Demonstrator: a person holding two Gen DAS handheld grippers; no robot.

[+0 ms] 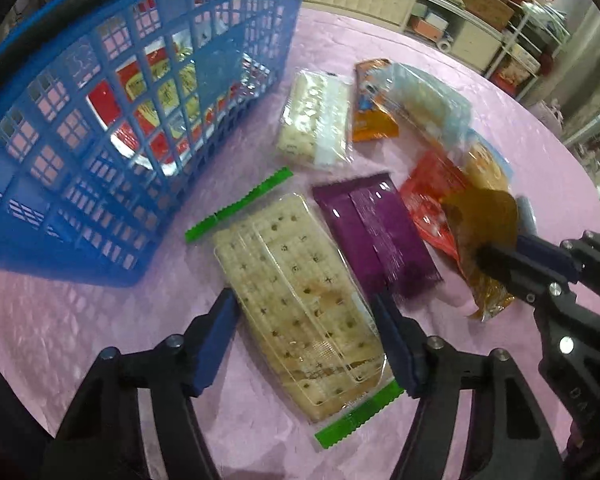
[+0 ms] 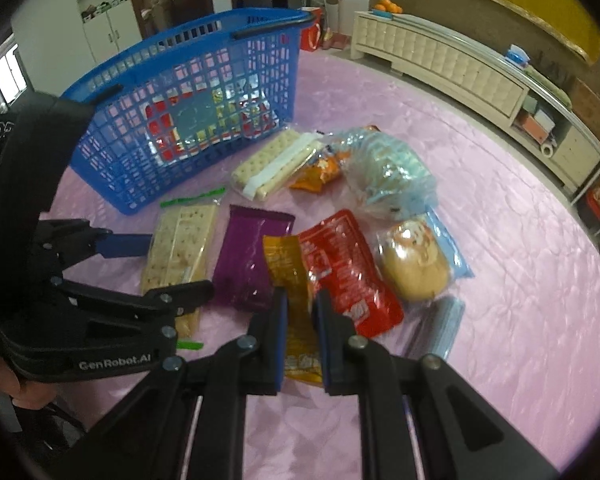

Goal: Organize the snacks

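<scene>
A clear cracker pack (image 1: 296, 300) with green end seals lies flat on the pink tablecloth. My left gripper (image 1: 304, 298) straddles it, and its blue pads (image 1: 216, 340) touch both long sides. The right wrist view shows that gripper (image 2: 178, 262) on the same cracker pack (image 2: 180, 240). My right gripper (image 2: 301, 296) is shut on a yellow snack packet (image 2: 288, 272), which is lifted over the purple packet (image 2: 248, 256) and the red packet (image 2: 340, 272). In the left wrist view the right gripper (image 1: 504, 248) holds that yellow packet (image 1: 480, 216). The blue basket (image 1: 80, 140) stands at the left.
The basket (image 2: 140, 152) holds red packets (image 1: 140, 100). Behind the row lie a second cracker pack (image 2: 276, 164), an orange packet (image 2: 320, 172) and a pale blue bag (image 2: 388, 172). A wrapped bun (image 2: 414, 264) and a blue roll (image 2: 444, 320) lie to the right. A cream sideboard (image 2: 440, 64) lines the back.
</scene>
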